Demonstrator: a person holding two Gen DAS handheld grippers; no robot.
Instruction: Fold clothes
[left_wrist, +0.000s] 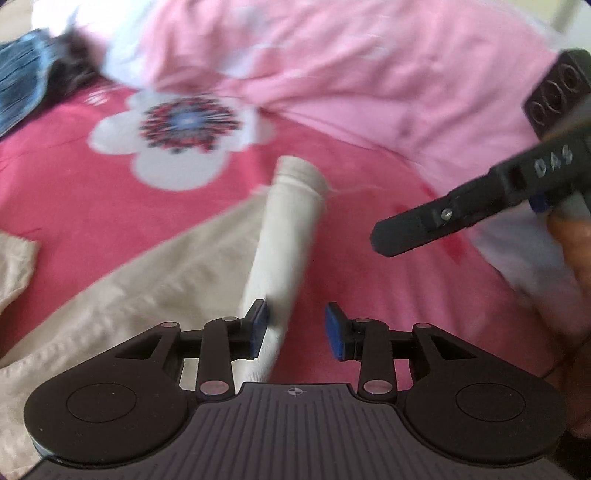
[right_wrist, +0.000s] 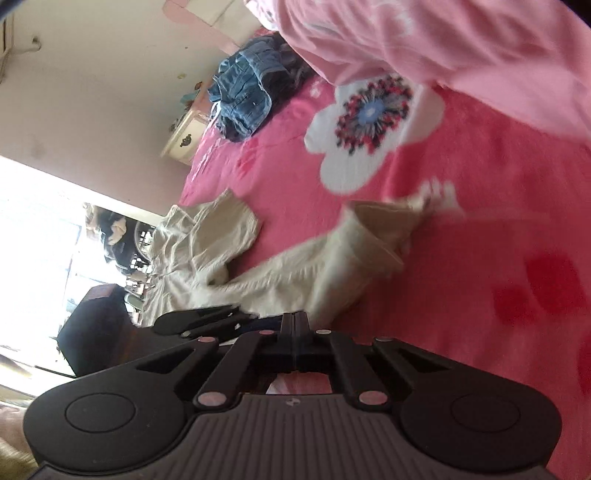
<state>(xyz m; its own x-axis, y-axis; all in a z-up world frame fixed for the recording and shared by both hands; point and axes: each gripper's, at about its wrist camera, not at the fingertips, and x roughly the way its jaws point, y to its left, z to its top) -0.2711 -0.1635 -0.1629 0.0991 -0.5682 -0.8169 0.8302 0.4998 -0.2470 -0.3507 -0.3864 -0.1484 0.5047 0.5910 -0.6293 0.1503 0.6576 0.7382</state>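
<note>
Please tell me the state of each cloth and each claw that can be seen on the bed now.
White sock: stretched out, one end between the left pads.
Left claw: open, sock against one pad only.
Right claw: shut, nothing between its jaws.
Beige garment: unfolded, crumpled.
Denim garment: heaped.
Pink garment: unfolded, spread.

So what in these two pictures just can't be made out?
- Left wrist view: whether the left gripper really grips the white sock; motion blur smears it beside one pad.
- Left wrist view: the right gripper shows side-on, so its jaws cannot be read there.
- Right wrist view: the far end of the beige trousers is blurred.
- Both views: the pink garment is cut off by the edge.
</note>
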